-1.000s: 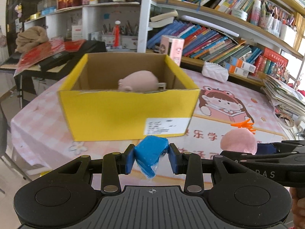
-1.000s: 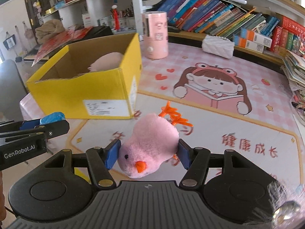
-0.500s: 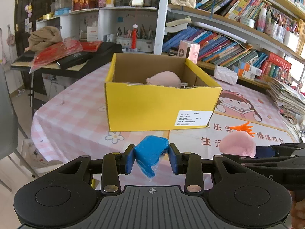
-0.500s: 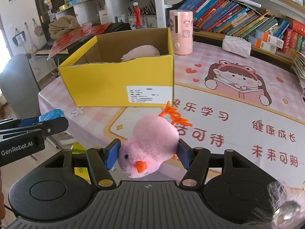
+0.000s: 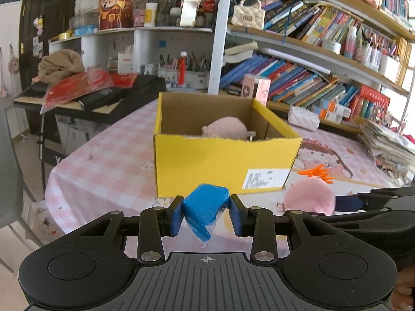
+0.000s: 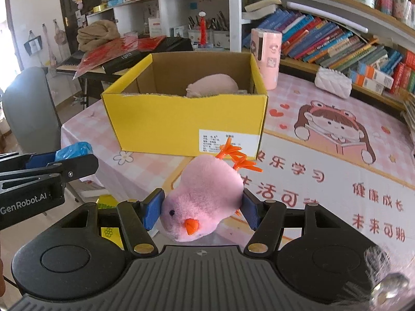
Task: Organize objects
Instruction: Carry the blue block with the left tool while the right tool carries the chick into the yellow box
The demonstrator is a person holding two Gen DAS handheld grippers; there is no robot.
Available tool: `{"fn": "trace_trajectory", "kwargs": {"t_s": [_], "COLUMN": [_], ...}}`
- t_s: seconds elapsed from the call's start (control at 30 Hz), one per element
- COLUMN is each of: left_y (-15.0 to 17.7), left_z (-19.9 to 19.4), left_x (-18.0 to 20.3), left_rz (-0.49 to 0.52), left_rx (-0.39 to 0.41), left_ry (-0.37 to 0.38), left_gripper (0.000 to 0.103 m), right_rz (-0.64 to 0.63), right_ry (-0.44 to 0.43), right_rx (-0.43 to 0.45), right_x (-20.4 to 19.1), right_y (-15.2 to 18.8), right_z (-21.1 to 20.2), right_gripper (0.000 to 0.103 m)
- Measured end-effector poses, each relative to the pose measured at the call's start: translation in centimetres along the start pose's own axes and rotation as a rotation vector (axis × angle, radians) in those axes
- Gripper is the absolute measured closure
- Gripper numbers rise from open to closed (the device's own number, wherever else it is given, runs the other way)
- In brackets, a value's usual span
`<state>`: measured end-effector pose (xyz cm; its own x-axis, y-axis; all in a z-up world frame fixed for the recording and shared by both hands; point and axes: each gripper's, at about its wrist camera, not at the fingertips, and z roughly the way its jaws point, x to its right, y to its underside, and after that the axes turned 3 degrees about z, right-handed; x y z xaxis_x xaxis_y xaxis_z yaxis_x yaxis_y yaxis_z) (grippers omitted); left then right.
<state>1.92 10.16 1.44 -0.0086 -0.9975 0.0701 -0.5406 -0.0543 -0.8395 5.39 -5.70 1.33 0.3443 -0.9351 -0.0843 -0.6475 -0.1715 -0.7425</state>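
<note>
Bookshelves [image 5: 306,77] crowded with slanting books are seen behind a worktop [image 6: 324,171] covered by a pink checked cloth printed with a cartoon girl reading. A yellow cardboard box [image 6: 186,127] is set on that worktop, open at the top, with a white label at the lower right of its near wall. A pale pink plush [image 6: 212,85] is seen lying inside the box, toward its right side. A pink cylindrical container [image 6: 267,59] is placed just behind the box's right corner, and a white quilted pouch [image 6: 333,81] lies near the shelf.

The left tongs [image 5: 206,213] are narrowed onto a blue wrapped lump [image 5: 205,208], which is pinched between the blue pads in front of the box. The right tongs [image 6: 202,208] are closed on a pink plush chick [image 6: 205,197], held upside down with its orange beak toward the camera and its orange feet [image 6: 237,156] pointing at the box. Both held things are kept outside the box, near its front wall.
</note>
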Motion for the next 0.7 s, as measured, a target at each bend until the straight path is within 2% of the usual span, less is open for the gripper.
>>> {"fn": "trace_trajectory", "kwargs": {"t_s": [0.13,0.33,0.5,0.7], "left_y": [-1.4,-4.6,-6.6,-8.2], "left_z": [0.6,2.4,4.7,8.1], "left_x": [-0.3,-0.7,-0.6,0.2], "left_rz": [-0.007,-0.027,-0.026,-0.01], "left_rx": [0.041,0.105,0.119,0.107], "left_ry": [-0.008,-0.041,-0.066,-0.089], "left_gripper": [0.068,0.068,0.068,0.068], "right_rz": [-0.012,-0.018,-0.037,-0.073], "right_ry": [0.003,0.007,0.007,-0.002], "right_rx": [0.038,0.145,0.21,0.227], "right_x": [0.0,0.7,1.6,3.0], "right_y": [-1.8,-5.7,-8.9,-11.4], "right_z": [0.3,1.0,2.3,4.8], "right_gripper": [0.042,0.042,0.042,0.042]}}
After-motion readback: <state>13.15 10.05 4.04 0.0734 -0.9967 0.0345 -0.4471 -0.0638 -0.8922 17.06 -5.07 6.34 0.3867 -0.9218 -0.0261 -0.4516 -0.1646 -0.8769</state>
